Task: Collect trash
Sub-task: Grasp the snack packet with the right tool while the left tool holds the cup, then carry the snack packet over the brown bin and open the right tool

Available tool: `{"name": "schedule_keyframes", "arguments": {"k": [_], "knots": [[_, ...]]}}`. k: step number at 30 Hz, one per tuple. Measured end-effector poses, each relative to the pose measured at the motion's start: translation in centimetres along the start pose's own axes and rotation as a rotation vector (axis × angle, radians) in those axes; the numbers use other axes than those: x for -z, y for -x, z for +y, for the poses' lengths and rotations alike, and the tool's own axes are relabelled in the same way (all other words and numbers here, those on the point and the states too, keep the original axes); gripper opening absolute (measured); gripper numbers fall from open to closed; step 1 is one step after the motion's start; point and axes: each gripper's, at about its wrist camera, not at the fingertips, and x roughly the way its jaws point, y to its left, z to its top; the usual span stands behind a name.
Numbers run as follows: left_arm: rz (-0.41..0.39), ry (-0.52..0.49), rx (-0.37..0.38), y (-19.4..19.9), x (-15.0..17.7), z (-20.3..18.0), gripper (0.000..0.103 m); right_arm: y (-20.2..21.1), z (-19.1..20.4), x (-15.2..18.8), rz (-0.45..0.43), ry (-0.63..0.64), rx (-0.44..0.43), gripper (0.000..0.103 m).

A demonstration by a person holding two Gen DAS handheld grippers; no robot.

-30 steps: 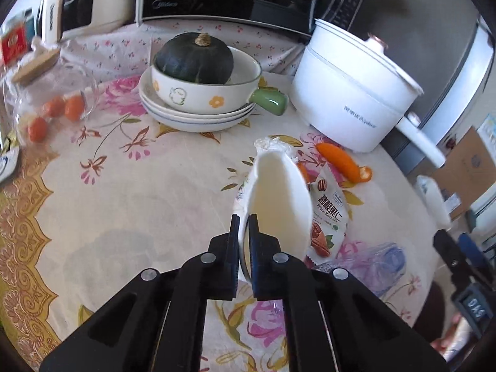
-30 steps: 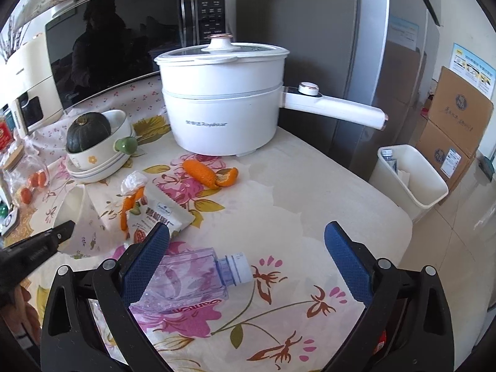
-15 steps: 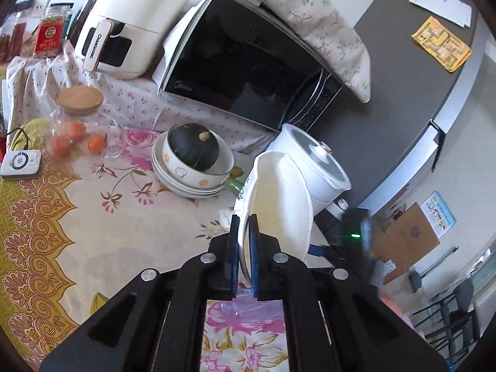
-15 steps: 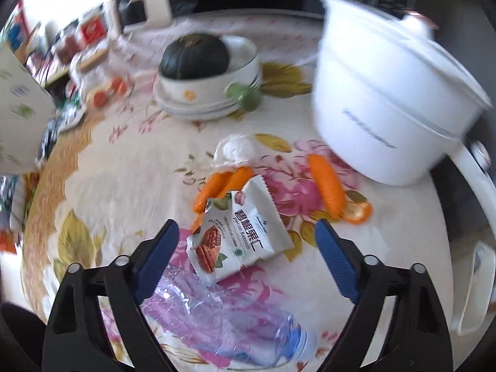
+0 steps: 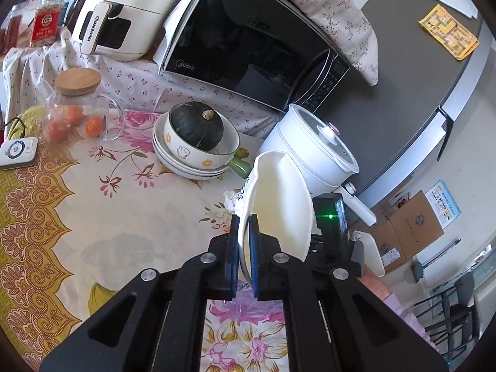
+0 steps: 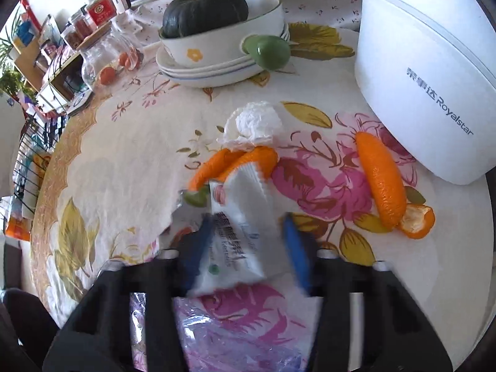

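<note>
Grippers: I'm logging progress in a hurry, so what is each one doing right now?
Left gripper: shut on the paper cup, held off the table.
Right gripper: jaws have just been closing around the snack wrapper; whether they grip it cannot be told.

Left black two-finger gripper [image 5: 244, 254] raised, pads pinched together; right black blue-padded gripper [image 6: 248, 241] angled steeply down, jaws just been closing.

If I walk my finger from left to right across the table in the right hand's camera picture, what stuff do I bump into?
Glass jar → bowl with the green squash → crumpled tissue → long orange peel → white cooking pot.
</note>
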Motion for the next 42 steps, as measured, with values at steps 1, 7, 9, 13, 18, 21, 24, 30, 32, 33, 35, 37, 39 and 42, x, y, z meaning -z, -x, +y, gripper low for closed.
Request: {"name": "schedule_keyframes", "arguments": {"k": [1, 7, 9, 13, 18, 21, 24, 30, 32, 33, 35, 37, 39, 42], "knots": [[0.003, 0.004, -0.002, -0.1, 0.0, 0.1, 0.006, 0.2, 0.2, 0.1, 0.0, 0.006, 0.008, 0.031], [0.012, 0.022, -0.013, -0.6, 0.1, 0.5, 0.006, 1.6, 1.4, 1.3, -0.039, 0.037, 0.04, 0.01], [0.012, 0.027, -0.017, -0.7, 0.1, 0.6, 0.006, 2.3, 2.0, 1.7, -0.066, 0.031, 0.056, 0.008], [0.001, 0.035, -0.022, -0.3, 0.0, 0.8, 0.006, 4.0, 3.4, 2.5, -0.149, -0.004, 0.094, 0.006], [-0.014, 0.045, -0.022, 0.2, 0.0, 0.9, 0.006, 6.1, 4.6, 3.3, -0.26, -0.069, 0.151, 0.006], [-0.021, 0.042, -0.027, 0.3, 0.1, 0.7, 0.006, 7.7, 5.6, 3.9, -0.322, -0.088, 0.198, 0.006], [-0.027, 0.05, -0.022, 0.4, 0.3, 0.6, 0.006, 8.9, 6.5, 4.7, -0.383, -0.131, 0.239, 0.006], [-0.045, 0.039, -0.009, 0.5, 0.6, -0.5, 0.006, 11.0, 7.4, 7.1, -0.474, -0.219, 0.337, 0.006], [-0.042, 0.036, 0.003, 0.4, 0.9, -1.0, 0.006, 11.7, 7.7, 8.1, -0.497, -0.24, 0.37, 0.006], [-0.034, 0.036, 0.014, 0.1, 1.1, -1.3, 0.006, 12.3, 7.8, 8.8, -0.515, -0.251, 0.393, 0.006], [-0.023, 0.025, 0.026, -0.3, 1.5, -2.0, 0.006, 13.2, 7.9, 9.9, -0.54, -0.265, 0.42, 0.006], [-0.014, 0.012, 0.037, -0.6, 2.1, -2.9, 0.006, 14.0, 7.8, 10.8, -0.558, -0.278, 0.442, 0.006], [-0.007, -0.005, 0.052, -1.0, 2.6, -4.0, 0.006, 14.8, 7.7, 11.8, -0.566, -0.286, 0.467, 0.006], [0.004, -0.031, 0.076, -1.3, 3.4, -5.7, 0.006, 15.9, 7.3, 13.5, -0.578, -0.306, 0.511, 0.006]]}}
